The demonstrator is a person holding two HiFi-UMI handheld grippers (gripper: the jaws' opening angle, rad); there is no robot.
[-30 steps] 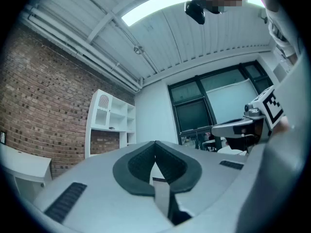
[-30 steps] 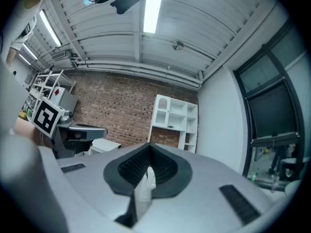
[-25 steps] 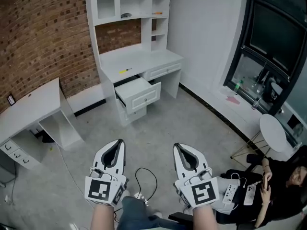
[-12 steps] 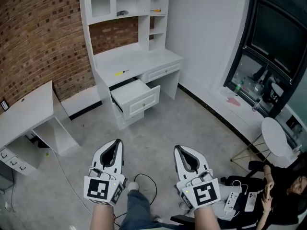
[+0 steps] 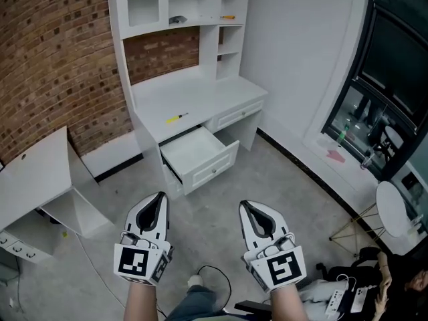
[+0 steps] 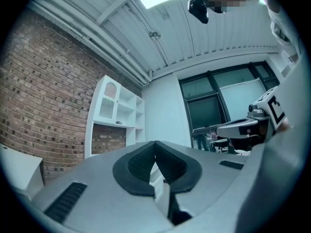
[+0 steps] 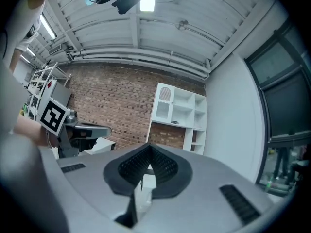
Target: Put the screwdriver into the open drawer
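A small yellow-handled screwdriver (image 5: 175, 118) lies on the top of the white desk (image 5: 200, 89) against the brick wall. Below it a white drawer (image 5: 199, 154) stands pulled out and looks empty. My left gripper (image 5: 162, 198) and right gripper (image 5: 243, 205) are held side by side over the grey floor, well short of the desk, both shut with nothing between their jaws. In the left gripper view the left gripper (image 6: 155, 144) points at the desk hutch; the right gripper (image 7: 149, 146) does the same in its own view.
A second white desk (image 5: 33, 179) stands at the left with drawers below. An orange-handled tool (image 5: 229, 17) lies on the hutch shelf. A black cable (image 5: 217, 279) runs over the floor near my feet. A round white table (image 5: 393, 209) and a seated person (image 5: 374, 289) are at the right.
I have walked nearer to the desk: it and its open drawer sit larger and further right in the head view. Both grippers keep their pose, shut and side by side.
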